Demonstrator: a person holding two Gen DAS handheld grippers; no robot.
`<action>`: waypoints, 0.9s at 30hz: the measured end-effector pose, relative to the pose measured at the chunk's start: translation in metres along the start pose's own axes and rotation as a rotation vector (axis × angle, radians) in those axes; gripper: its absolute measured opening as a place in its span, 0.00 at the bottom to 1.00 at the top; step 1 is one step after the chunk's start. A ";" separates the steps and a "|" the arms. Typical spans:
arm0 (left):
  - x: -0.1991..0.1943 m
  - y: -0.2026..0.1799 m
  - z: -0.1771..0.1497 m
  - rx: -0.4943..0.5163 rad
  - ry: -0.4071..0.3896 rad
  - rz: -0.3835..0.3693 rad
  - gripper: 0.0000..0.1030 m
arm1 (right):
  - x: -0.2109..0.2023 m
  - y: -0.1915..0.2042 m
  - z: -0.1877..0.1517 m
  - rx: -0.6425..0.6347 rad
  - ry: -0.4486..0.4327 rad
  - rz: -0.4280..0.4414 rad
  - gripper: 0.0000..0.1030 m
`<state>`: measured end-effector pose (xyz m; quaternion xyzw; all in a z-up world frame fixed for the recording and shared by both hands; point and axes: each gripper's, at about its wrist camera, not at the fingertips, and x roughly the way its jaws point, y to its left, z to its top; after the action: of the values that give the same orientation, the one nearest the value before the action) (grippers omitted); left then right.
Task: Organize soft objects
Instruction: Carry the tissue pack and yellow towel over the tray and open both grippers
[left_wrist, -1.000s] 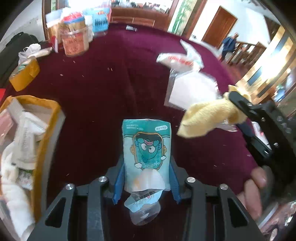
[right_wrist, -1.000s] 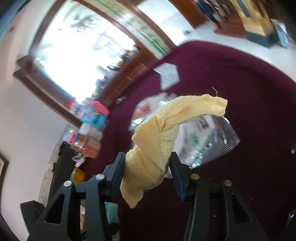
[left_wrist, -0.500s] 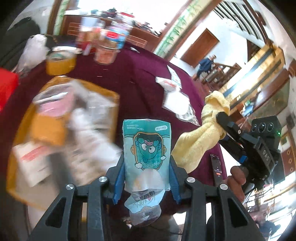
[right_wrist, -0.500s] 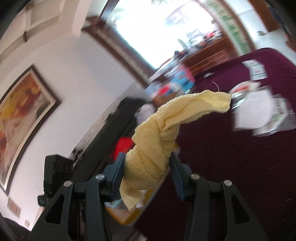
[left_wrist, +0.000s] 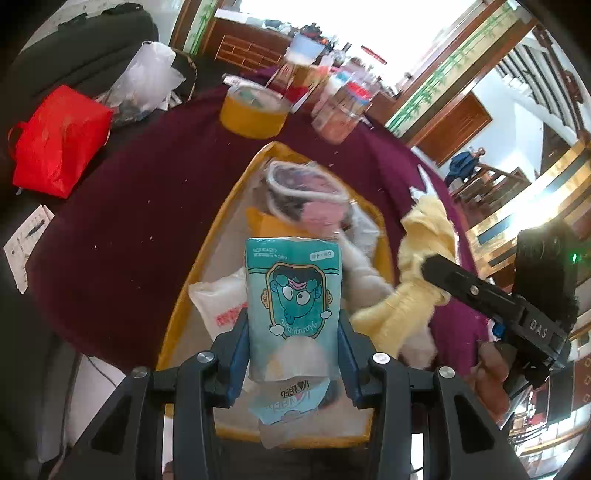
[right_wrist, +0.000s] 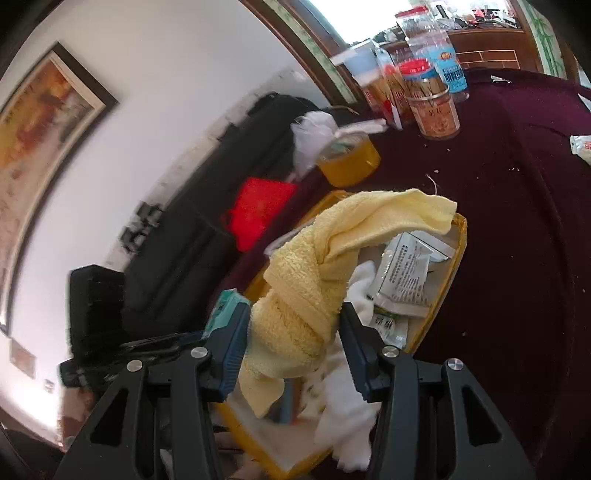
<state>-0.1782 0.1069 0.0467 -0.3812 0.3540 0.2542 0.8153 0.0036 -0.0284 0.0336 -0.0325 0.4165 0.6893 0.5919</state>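
Yellow rim of the tray (left_wrist: 384, 254) has swung in under both loads now; a second ago I was over bare maroon counter (left_wrist: 122, 236), well off to its side. My left gripper (left_wrist: 293, 352) is clamped on the teal packet (left_wrist: 293, 291), hanging above the tray's near end. My right gripper (right_wrist: 293, 349) is closed around the yellow towel (right_wrist: 314, 288), poised over the sachets and white cloth already inside. Carry looks finished; I reckon what's left is lowering and letting go, one at a time.
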 end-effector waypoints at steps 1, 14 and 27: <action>0.005 0.003 0.002 0.002 0.004 0.016 0.44 | 0.012 0.000 0.003 -0.004 0.012 -0.028 0.47; 0.004 0.014 0.023 0.142 -0.071 -0.034 0.75 | 0.054 -0.012 0.013 0.036 0.027 -0.164 0.62; -0.019 -0.061 0.022 0.210 -0.124 -0.208 0.92 | -0.040 -0.066 0.013 0.231 -0.249 -0.180 0.66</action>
<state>-0.1392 0.0867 0.0984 -0.3120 0.2863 0.1531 0.8929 0.0769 -0.0551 0.0276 0.0840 0.4120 0.5797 0.6980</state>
